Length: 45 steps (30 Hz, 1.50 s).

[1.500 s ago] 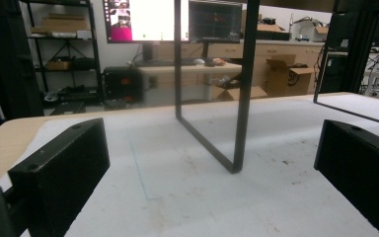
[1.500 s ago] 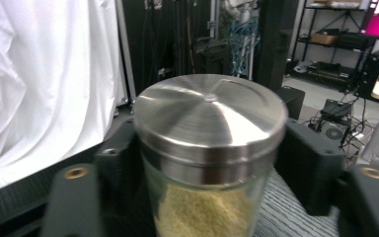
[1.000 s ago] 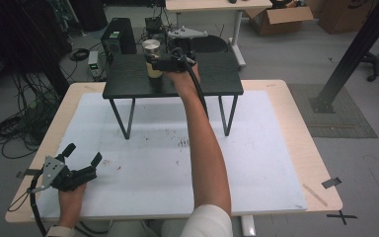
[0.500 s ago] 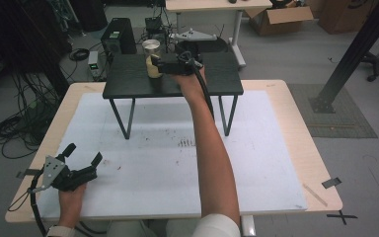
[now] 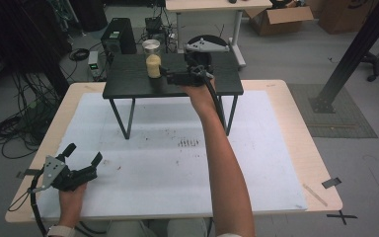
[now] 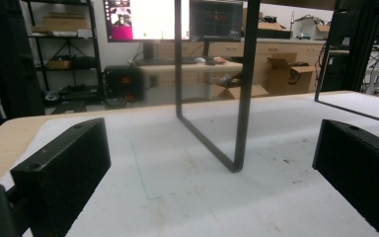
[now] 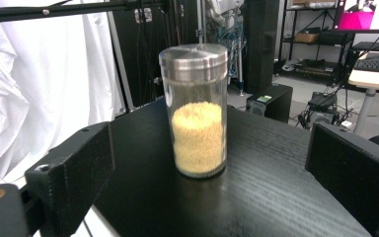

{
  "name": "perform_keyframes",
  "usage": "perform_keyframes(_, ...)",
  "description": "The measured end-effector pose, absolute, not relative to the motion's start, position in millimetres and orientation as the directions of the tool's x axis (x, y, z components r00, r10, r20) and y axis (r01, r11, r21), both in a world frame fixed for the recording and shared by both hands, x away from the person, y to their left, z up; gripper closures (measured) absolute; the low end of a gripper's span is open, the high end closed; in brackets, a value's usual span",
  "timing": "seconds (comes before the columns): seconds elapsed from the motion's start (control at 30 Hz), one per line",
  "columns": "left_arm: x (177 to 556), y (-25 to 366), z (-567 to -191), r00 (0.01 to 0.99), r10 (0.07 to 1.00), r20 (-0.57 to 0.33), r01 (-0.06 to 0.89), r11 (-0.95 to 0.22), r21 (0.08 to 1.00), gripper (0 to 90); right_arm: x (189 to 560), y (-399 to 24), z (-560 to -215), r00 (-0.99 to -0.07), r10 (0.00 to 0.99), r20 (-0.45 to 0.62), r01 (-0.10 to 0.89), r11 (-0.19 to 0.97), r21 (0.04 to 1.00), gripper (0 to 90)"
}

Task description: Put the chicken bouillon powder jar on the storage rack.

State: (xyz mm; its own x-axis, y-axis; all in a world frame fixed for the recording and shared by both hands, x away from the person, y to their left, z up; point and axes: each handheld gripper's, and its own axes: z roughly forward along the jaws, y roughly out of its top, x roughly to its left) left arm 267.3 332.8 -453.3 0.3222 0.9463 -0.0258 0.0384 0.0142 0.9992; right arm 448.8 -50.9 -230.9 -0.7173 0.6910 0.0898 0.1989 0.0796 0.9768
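Observation:
A clear jar (image 5: 152, 59) with a metal lid, half full of yellow grains, stands upright on the small black raised table (image 5: 128, 81). My right gripper (image 5: 167, 75) lies level on that table just right of the jar and points at it. Its jaws have just been opening and are open, and the jar (image 7: 197, 111) stands free a little beyond the fingertips. My right gripper (image 7: 212, 163) holds nothing. My left gripper (image 5: 84, 154) rests open on the white mat at the lower left, its jaws (image 6: 212, 158) wide apart over bare mat.
The black table stands on thin metal legs (image 6: 244, 84) on the white mat (image 5: 168, 163), which covers a wooden tabletop (image 5: 301, 128). A computer tower (image 5: 120, 35), cables and cardboard boxes (image 5: 281, 17) lie on the floor beyond. A black post (image 5: 355, 49) stands at the right.
My right gripper has drawn back to the right, away from the jar, with its jaws spreading. The jar stays standing on the black table. The left gripper has not moved.

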Motion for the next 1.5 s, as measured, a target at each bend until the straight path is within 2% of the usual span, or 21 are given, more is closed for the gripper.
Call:
perform_keyframes(1.2,267,333,-453,0.322,0.946,-0.021,0.039,0.009,0.999,1.6,383,-97,-261,-0.732,0.678,0.071,0.164,0.074,0.984,4.9)
perform_keyframes(1.5,267,333,-453,0.323,0.946,-0.020,0.038,0.008,0.999,1.6,359,-116,-283,-0.721,0.690,0.066,0.138,0.049,0.989,4.2)
